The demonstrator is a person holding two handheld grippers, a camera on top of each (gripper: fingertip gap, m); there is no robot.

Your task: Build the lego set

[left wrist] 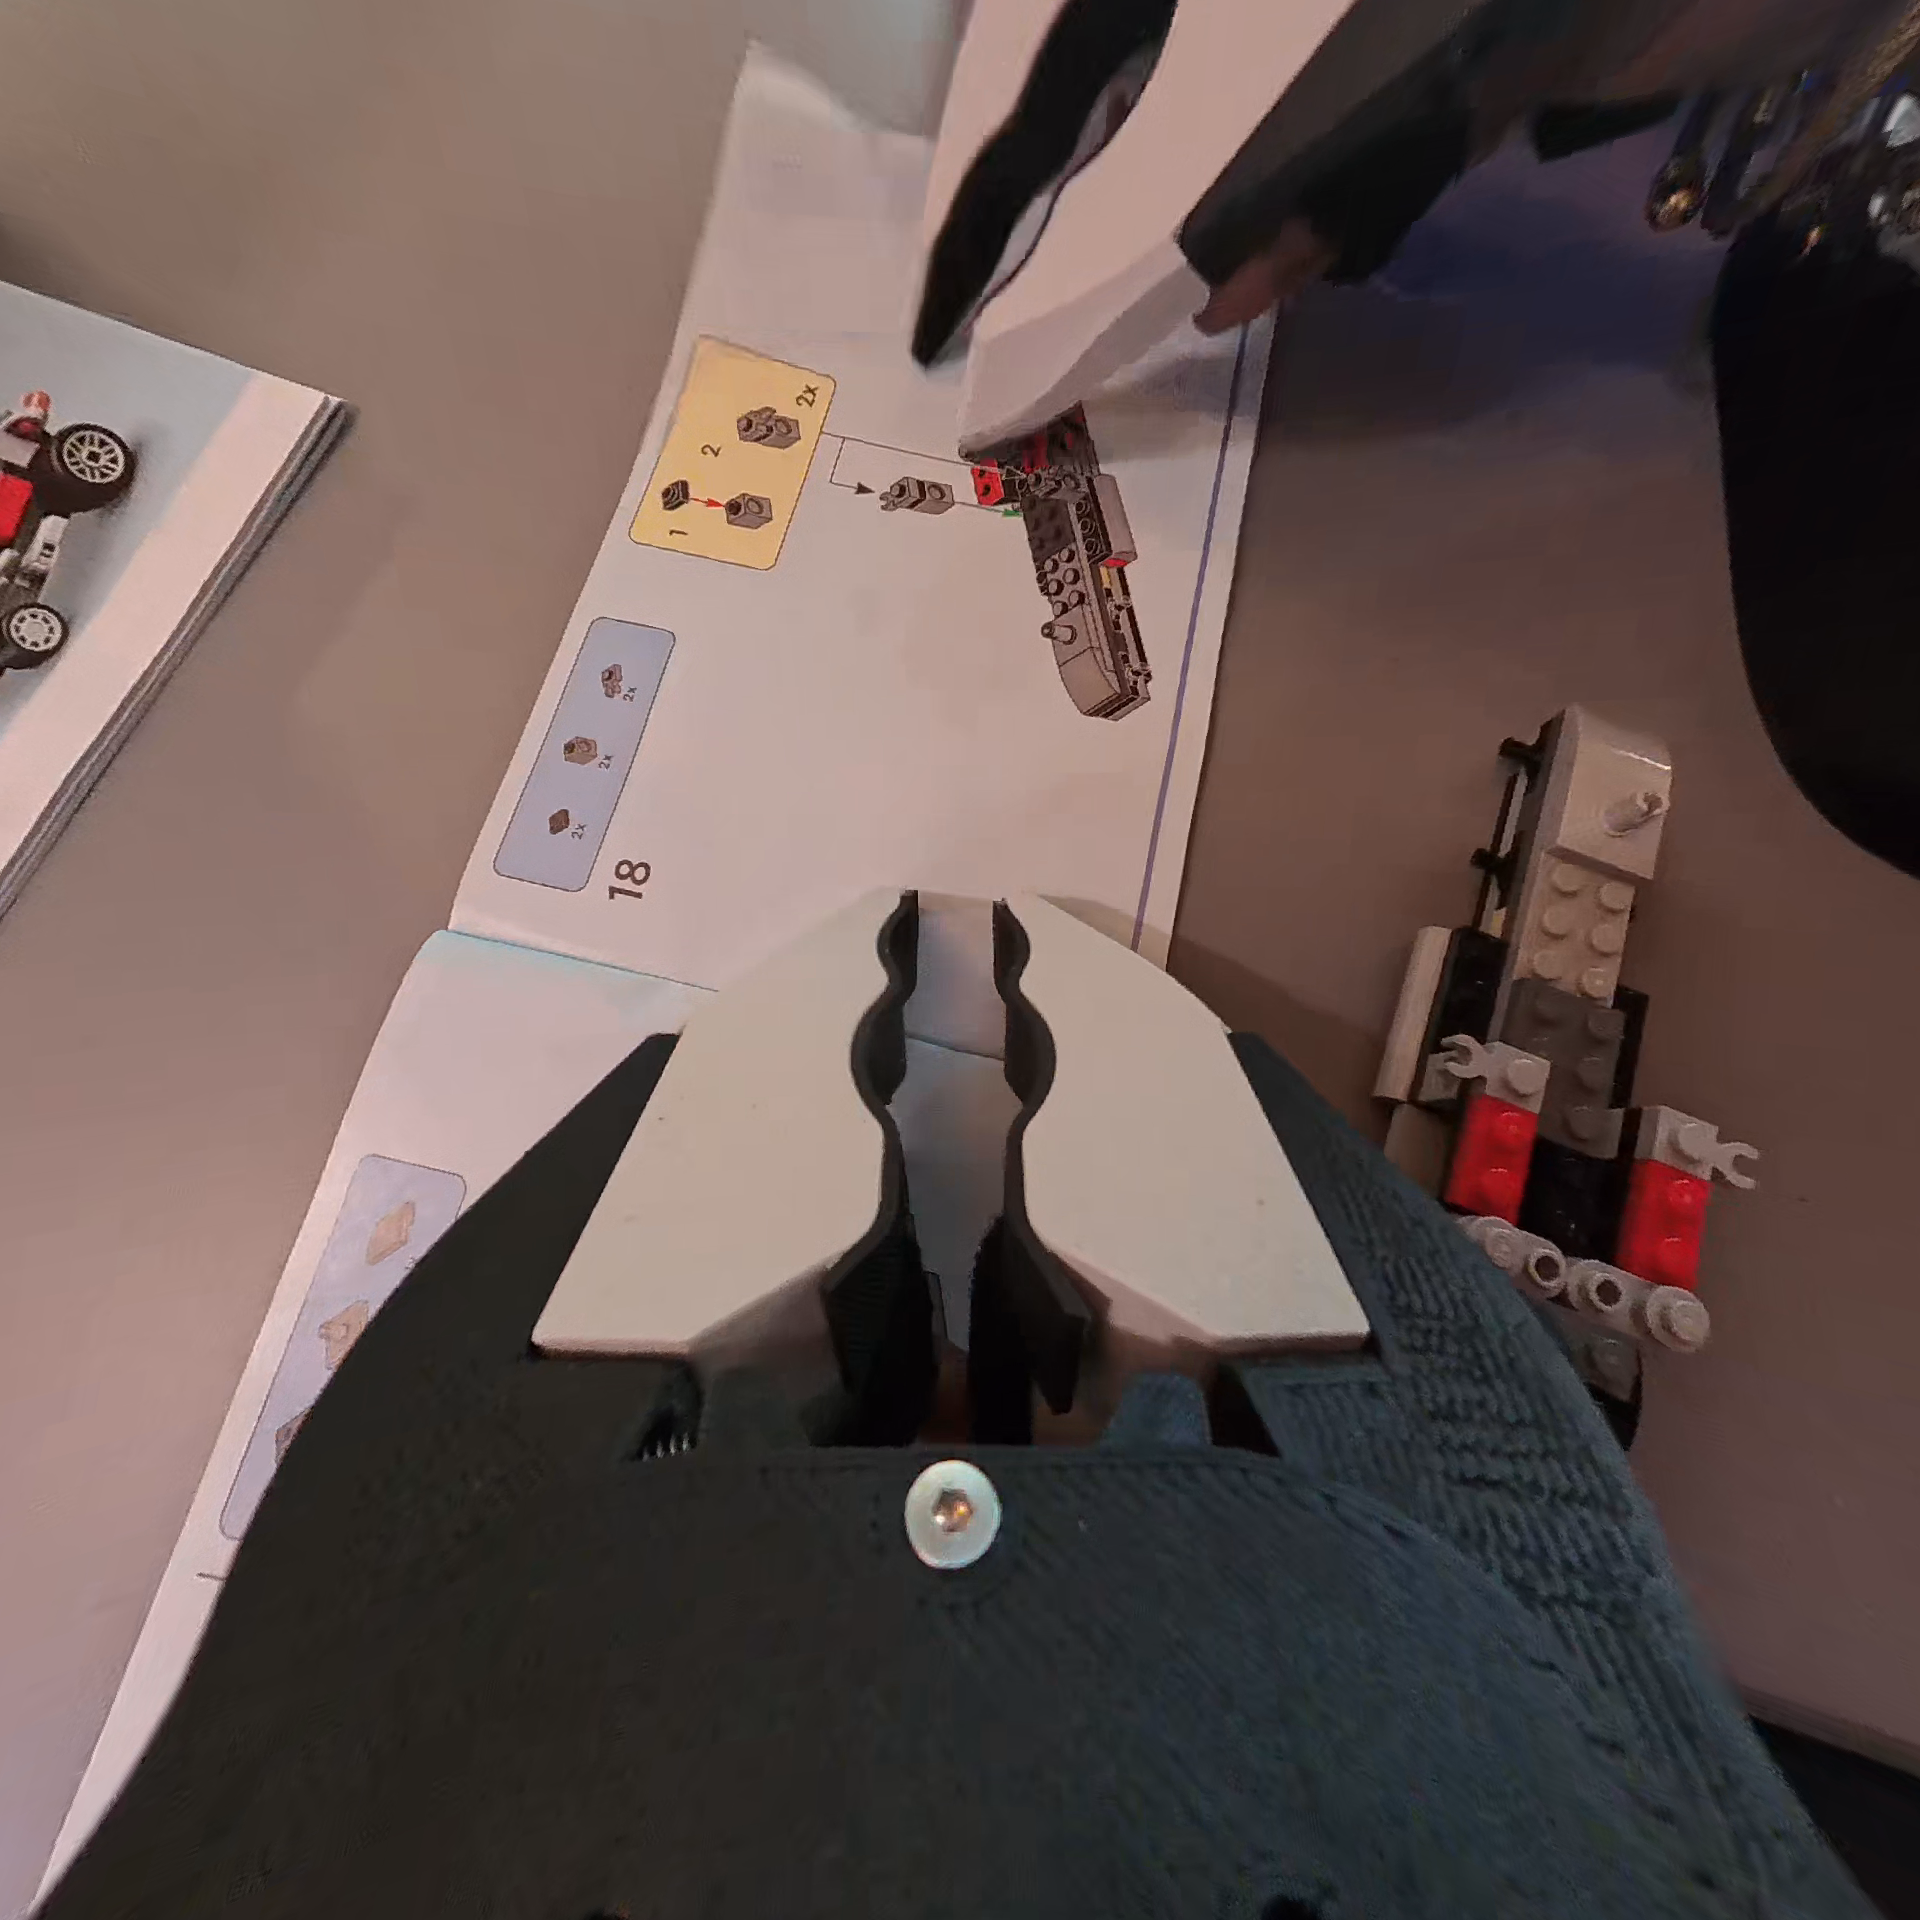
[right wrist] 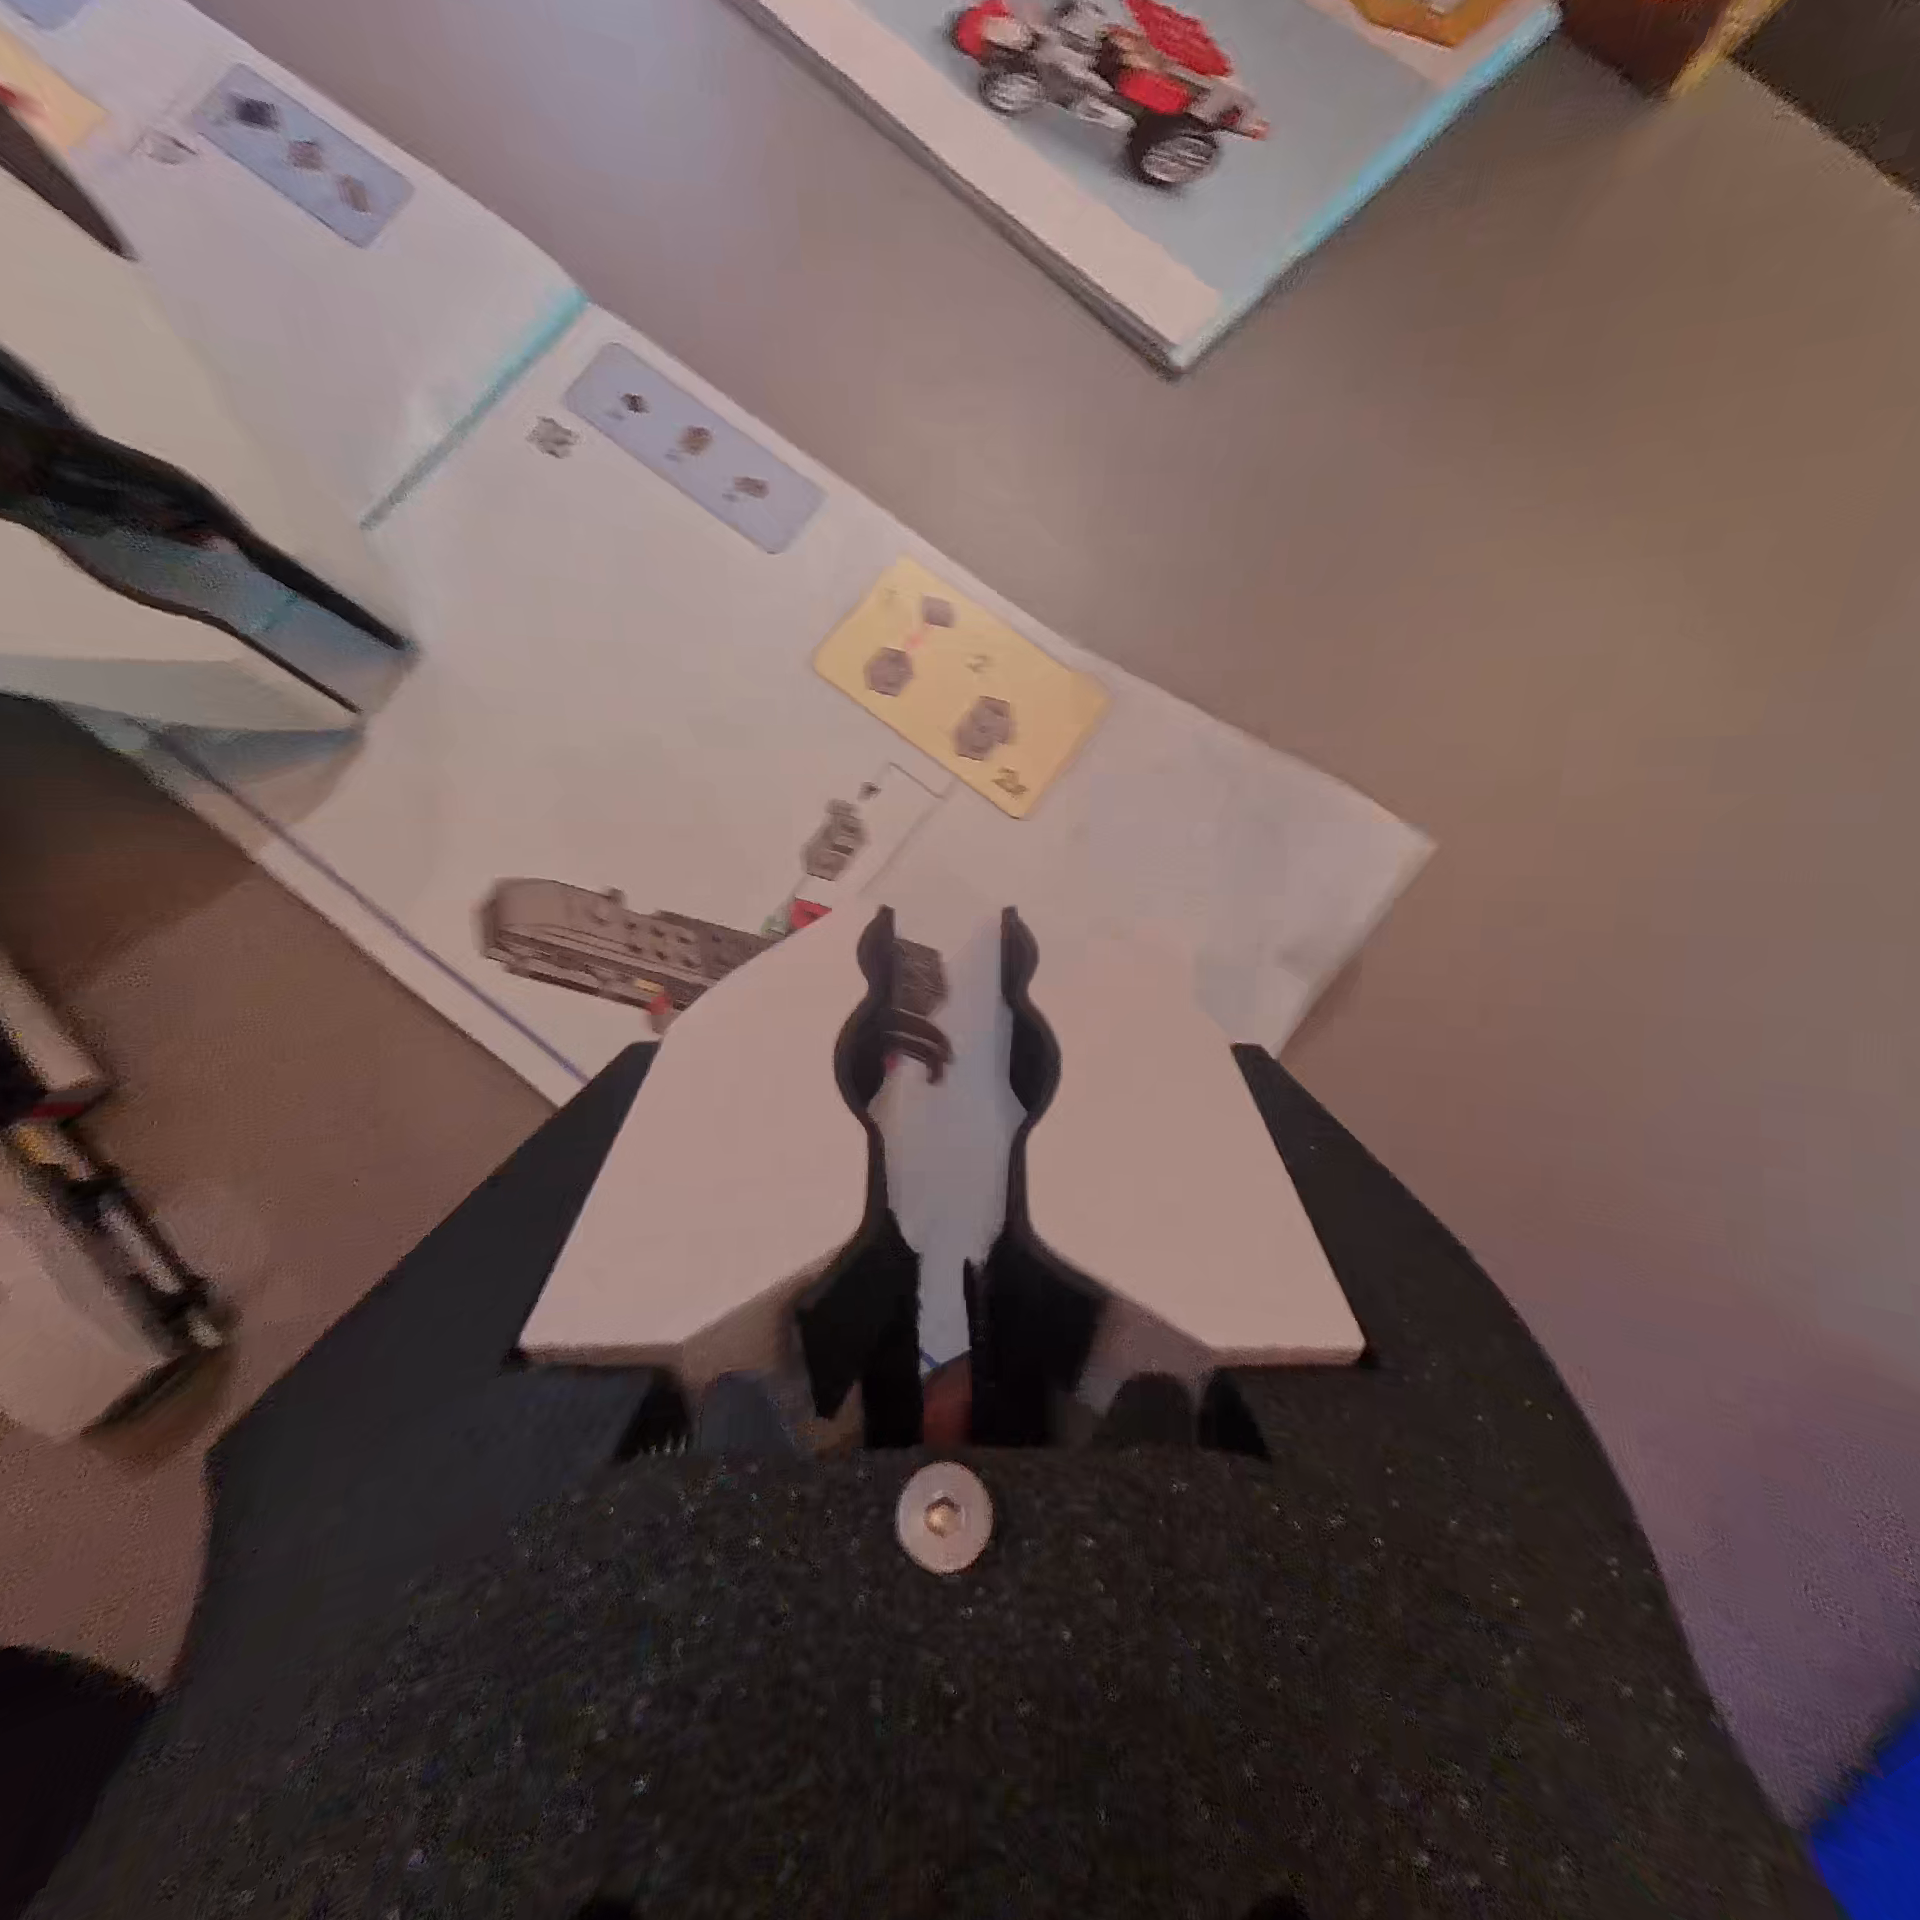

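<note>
- Partly built lego model (left wrist: 1558,1049): grey, black and red bricks, small grey clip pieces sticking out at its sides, a row of round grey studs at its near end. Lies flat on the brown table (left wrist: 1455,582), just right of the open instruction booklet (left wrist: 904,675), close beside the left claw's body.
- Instruction booklet: open, lying flat; the page shows a drawing of the model, a yellow sub-step box and a pale blue parts box.
- Left claw (left wrist: 951,914): tips over the near edge of the booklet page, a narrow gap between them, nothing held.
- Right claw (right wrist: 940,920): over the drawn model on the page, fingers slightly apart. A small dark curved shape sits by the left finger's inner notch; whether it is a held piece cannot be told. In the left wrist view it shows blurred at the top, one tip right at the page.
- Second booklet (right wrist: 1143,187): closed, a red and grey vehicle on its cover, well apart from the open one, farther along the table.
- Blue object (right wrist: 1870,1808): lower right corner of the right wrist view, cropped, unidentified.
</note>
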